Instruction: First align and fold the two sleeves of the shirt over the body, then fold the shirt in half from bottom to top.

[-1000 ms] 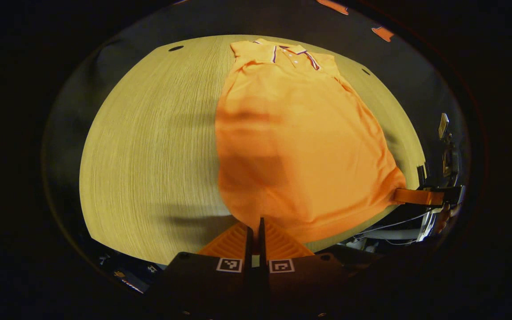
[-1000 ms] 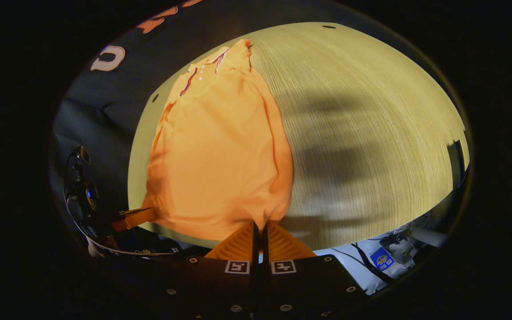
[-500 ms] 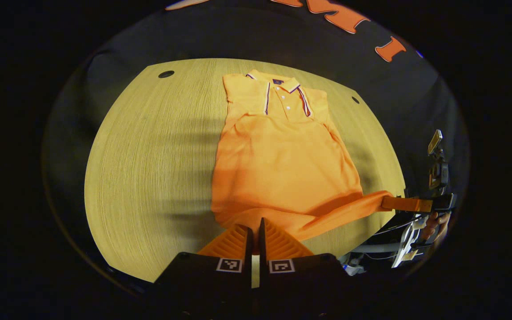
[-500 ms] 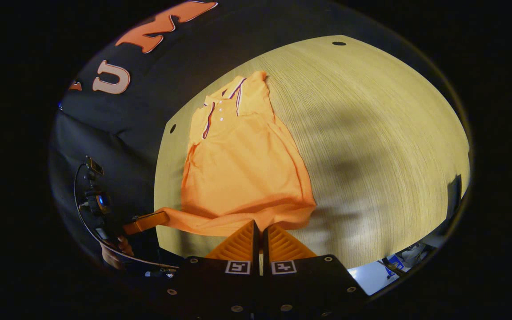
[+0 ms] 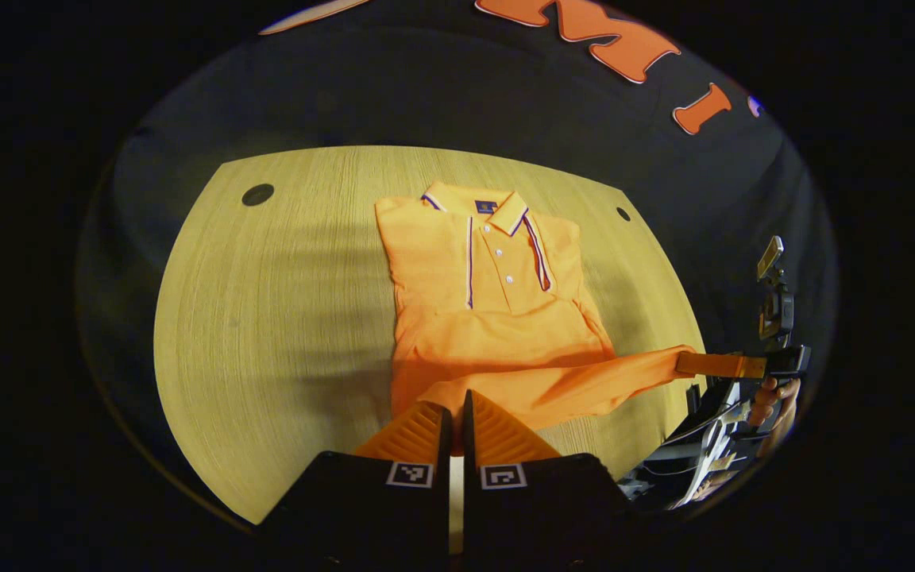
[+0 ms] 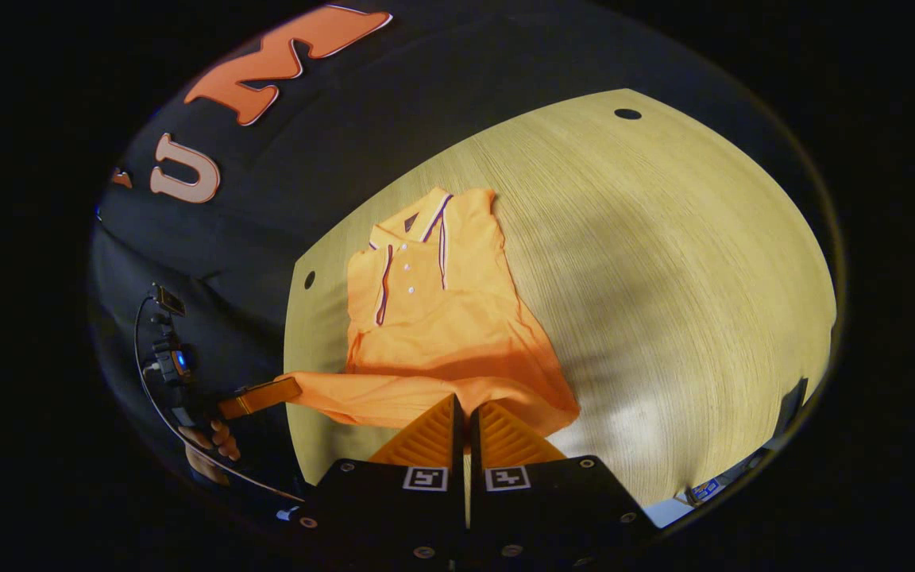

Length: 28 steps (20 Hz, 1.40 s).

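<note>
Now both grippers' fingers pinched on orange shirt (image 5: pixel 497 318) hem, raised over wooden table (image 5: pixel 283 318).

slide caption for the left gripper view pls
Left claw and right claw pinch the hem of an orange polo shirt, lifting it toward the collar over a wooden table.

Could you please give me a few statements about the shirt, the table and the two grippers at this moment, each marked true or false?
1. The left gripper is shut on the shirt. True.
2. The right gripper hangs open above the shirt. False: it is shut on the hem.
3. The collar lies at the far end. True.
4. The shirt is blue. False: it is orange.
5. The table is wood-grained. True.
</note>
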Available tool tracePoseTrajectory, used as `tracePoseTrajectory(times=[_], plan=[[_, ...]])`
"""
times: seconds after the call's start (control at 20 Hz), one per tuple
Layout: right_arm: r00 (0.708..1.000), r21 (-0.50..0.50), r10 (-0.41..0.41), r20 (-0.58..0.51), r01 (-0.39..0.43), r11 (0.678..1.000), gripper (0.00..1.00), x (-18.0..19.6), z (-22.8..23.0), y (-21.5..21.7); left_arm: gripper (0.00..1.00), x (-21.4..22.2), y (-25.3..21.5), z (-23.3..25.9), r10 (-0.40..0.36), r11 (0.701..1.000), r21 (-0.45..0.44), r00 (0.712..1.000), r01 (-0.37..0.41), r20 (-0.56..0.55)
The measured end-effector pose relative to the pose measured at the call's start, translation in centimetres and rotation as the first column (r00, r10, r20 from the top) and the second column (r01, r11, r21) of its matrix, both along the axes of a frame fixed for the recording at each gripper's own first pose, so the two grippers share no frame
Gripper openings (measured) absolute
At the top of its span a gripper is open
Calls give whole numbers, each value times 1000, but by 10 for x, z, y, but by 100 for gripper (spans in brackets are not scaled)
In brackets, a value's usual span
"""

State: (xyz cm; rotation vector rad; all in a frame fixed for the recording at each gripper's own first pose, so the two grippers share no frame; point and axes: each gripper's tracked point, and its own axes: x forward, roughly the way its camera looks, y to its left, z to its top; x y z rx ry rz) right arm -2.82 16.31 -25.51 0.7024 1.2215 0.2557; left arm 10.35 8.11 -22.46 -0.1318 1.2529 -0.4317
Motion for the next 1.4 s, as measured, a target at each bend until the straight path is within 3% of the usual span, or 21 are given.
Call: tracePoseTrajectory(times=[0.25, 0.45, 0.9, 1.3, 1.35, 1.4], plan=[[999, -75, 9, 42, -6, 997, 3, 64, 3, 5, 7, 74, 0, -4, -36, 999, 18, 996, 34, 76], [998, -69, 6, 65, -1, 998, 3, 109, 4, 9, 8, 119, -3, 1, -48, 998, 44, 990, 42, 135], [994, -41, 64, 83, -61, 997, 3, 216, -32, 20, 7, 210, 0, -33, -22, 983, 183, 976, -18, 215], [996, -65, -64, 66, 68, 996, 3, 289, -77, 24, 7, 266, 7, -70, -33, 951, 305, 965, -50, 261], [992, -46, -108, 64, 111, 993, 3, 300, -77, 24, 10, 270, 10, -71, -31, 945, 322, 961, -62, 274], [987, -20, -152, 54, 154, 988, 15, 306, -73, 21, 31, 271, 14, -68, -30, 935, 346, 958, -74, 285]])
